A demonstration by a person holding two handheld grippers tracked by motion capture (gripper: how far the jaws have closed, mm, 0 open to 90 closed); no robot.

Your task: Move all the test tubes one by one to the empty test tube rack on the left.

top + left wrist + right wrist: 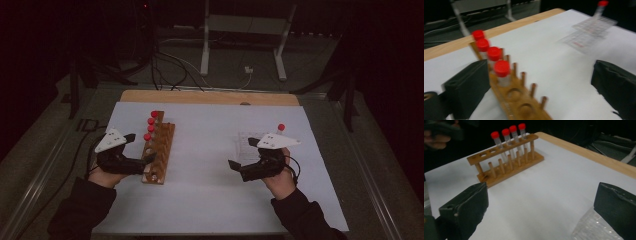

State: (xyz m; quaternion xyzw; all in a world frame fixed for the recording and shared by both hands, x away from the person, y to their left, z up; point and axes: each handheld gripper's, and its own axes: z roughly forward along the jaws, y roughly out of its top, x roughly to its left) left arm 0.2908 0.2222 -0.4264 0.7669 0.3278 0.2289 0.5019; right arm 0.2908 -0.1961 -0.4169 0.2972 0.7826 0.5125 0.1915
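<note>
In right gripper view, rack's [506, 160] pegs (sideways).

A varnished wooden rack [506, 160] holds clear plastic tubes [503, 151] with glossy red caps [502, 68] on matt white paper [210, 165].

Left hand-held gripper [142, 148] – jaws wide apart; right hand-held gripper [245, 161] likewise.

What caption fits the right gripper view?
Open right claw faces a wooden rack holding four red-capped tubes, two holes free.
</note>
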